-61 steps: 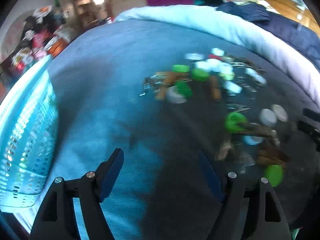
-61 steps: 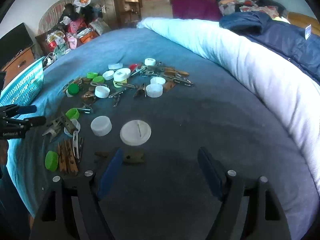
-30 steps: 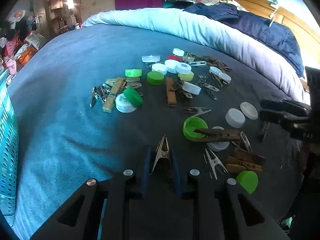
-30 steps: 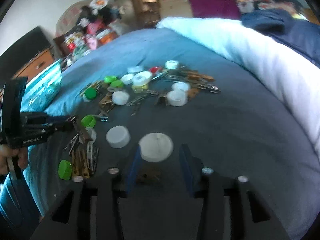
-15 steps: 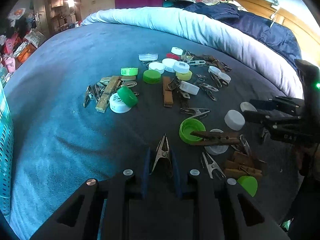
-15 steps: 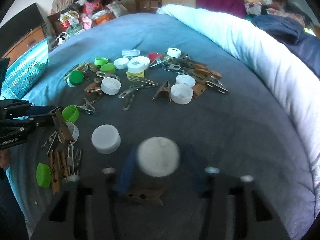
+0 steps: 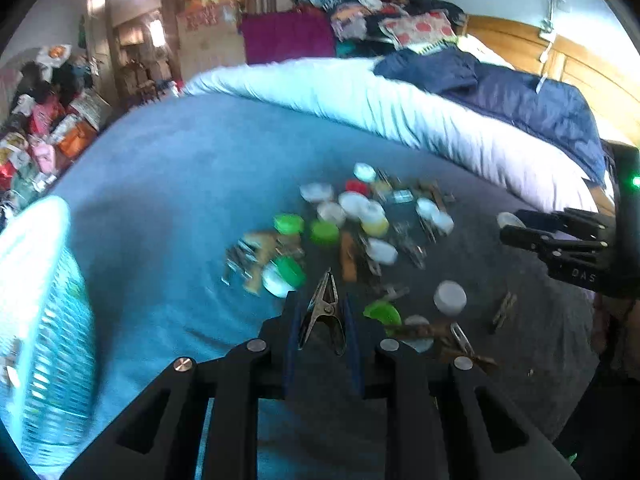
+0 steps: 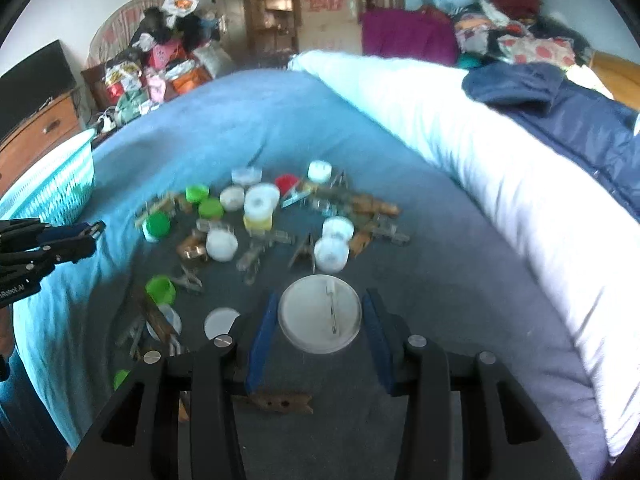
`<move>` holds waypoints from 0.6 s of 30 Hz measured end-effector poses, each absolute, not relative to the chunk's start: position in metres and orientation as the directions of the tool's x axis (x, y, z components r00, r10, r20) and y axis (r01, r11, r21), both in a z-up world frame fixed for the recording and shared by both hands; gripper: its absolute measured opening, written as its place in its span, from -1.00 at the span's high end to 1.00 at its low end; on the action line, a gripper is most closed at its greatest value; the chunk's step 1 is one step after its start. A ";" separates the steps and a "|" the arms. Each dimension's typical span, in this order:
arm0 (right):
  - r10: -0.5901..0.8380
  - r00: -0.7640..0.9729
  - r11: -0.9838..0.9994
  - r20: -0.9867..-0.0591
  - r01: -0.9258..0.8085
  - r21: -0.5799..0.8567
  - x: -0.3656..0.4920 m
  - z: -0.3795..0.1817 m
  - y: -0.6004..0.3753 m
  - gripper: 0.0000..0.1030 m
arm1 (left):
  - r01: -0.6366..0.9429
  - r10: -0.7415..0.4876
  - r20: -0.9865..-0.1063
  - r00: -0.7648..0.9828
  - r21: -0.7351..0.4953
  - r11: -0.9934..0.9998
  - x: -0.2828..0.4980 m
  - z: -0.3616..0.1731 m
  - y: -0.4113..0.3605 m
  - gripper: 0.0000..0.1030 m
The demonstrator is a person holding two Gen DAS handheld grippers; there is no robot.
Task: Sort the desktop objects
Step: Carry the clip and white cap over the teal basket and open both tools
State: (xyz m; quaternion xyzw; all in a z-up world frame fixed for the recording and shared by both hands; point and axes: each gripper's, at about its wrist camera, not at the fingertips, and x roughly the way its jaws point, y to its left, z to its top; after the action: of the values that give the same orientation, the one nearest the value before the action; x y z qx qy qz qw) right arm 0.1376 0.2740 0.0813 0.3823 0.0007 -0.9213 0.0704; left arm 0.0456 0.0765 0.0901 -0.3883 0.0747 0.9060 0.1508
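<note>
white letters "das" on side of right gripper (image 7: 560,236), seen from left wrist. partial "robot.ai" on left gripper (image 8: 60,240), right wrist view. lettering on cardboard boxes (image 8: 332,0) unreadable.

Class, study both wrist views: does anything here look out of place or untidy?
Yes. Caps and clothespins lie scattered loose across the blue bedspread, unsorted, though a teal basket stands at its edge.

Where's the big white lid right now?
In the right wrist view the big white lid sits low in the middle, gripped between the right tool's blue pads, above the bed and a wooden peg.
</note>
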 end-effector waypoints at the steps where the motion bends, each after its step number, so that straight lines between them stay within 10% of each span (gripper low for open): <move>1: -0.128 -0.708 -0.991 -0.695 0.125 0.055 0.137 0.090 0.273 0.19 | -0.322 0.203 -0.718 -0.666 0.031 -0.946 0.046 0.097 0.074 0.57; 18: -0.249 -0.785 -0.962 -0.568 0.270 0.049 0.098 0.212 0.165 0.19 | -0.073 0.041 -0.608 -0.793 0.027 -0.997 0.045 0.195 -0.048 0.57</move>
State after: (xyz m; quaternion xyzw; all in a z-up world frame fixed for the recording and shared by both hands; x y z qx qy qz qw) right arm 0.0982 0.1653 0.2121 0.2980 0.0174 -0.9445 0.1372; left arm 0.0453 -0.0481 0.1951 -0.3204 0.0247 0.9465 0.0302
